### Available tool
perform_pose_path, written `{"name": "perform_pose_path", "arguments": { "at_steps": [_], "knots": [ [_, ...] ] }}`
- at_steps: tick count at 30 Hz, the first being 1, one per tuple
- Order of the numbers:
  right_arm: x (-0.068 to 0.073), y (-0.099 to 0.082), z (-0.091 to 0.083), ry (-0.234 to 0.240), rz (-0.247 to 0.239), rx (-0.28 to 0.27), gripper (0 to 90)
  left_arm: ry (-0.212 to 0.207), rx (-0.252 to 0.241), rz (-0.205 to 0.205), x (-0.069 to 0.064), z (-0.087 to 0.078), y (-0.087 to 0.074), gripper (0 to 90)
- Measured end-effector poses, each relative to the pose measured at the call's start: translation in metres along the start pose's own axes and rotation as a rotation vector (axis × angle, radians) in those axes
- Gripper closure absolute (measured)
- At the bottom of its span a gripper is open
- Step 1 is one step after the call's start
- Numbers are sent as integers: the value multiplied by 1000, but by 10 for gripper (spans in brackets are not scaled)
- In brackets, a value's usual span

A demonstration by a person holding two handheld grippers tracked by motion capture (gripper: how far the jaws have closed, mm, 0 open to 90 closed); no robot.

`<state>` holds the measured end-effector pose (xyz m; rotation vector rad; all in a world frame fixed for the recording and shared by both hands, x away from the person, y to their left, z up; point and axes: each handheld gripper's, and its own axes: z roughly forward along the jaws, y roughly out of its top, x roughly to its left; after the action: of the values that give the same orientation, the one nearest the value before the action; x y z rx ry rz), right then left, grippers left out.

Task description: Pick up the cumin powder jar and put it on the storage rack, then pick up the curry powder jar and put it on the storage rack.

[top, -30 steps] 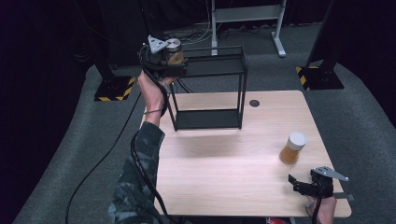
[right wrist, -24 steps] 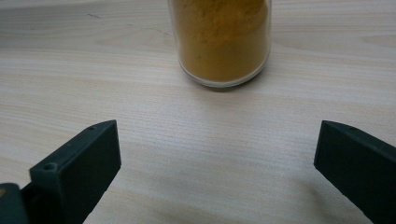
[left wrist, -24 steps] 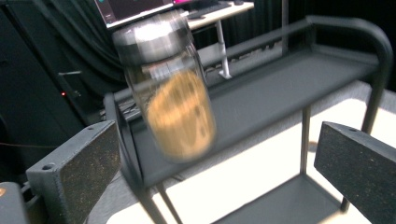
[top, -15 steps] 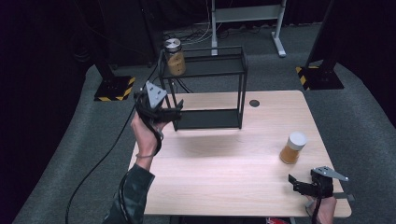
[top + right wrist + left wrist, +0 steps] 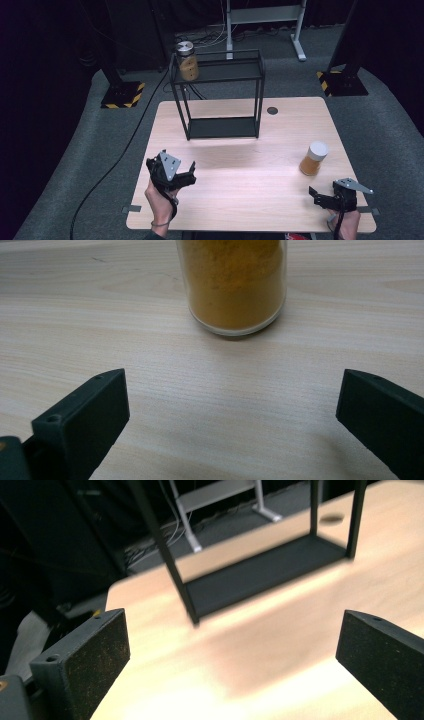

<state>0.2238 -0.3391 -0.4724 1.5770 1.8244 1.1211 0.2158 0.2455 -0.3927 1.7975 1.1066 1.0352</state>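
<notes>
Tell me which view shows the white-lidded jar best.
High view: the white-lidded jar shows whole, lid included, upright on the table ahead of the right tool. Right gripper view shows its lower body close, orange powder inside, lid cropped.

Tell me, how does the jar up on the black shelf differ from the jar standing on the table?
The shelf jar stands on the top tier of the black rack, at its left end; the table jar stands on the wooden table, just ahead of the right hand-held gripper. The shelf jar has a silvery lid; the table jar has a white one. The shelf jar's contents look tan, the table jar's orange. Both are upright, capped and clear.
</notes>
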Motion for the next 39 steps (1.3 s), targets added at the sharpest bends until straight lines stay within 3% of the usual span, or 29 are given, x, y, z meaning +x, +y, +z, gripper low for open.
{"name": "perform_pose_path", "arguments": {
  "at_steps": [7, 9, 12, 13, 15, 18, 21, 27, 39],
  "knots": [
    [1, 0, 0, 0, -4, 2, 0, 14, 109, -55, -17, 19, -50, 3],
    [1, 0, 0, 0, -5, 3, 0, -5, 159, -75, -17, 30, -59, 3],
    [1, 1, 0, -1, -6, 5, 0, -30, 225, -90, -15, 46, -67, 6],
    [1, 1, 0, -1, -6, 5, 0, -32, 259, -89, -14, 50, -62, 17],
    [1, 1, 0, -3, -6, 4, 0, -53, 263, -115, -9, 53, -61, 14],
    [0, 2, 1, 1, -5, 10, 0, -63, 308, -134, -5, 59, -55, 6],
    [1, 2, 1, -1, -6, 7, 0, -61, 317, -129, -5, 61, -54, 8],
    [2, 0, 0, -7, -7, -2, 0, -111, 331, -159, 6, 64, -54, 4],
    [5, 0, 0, -25, -10, -1, 0, -98, 319, -138, 1, 62, -54, 12]
  ]
}}
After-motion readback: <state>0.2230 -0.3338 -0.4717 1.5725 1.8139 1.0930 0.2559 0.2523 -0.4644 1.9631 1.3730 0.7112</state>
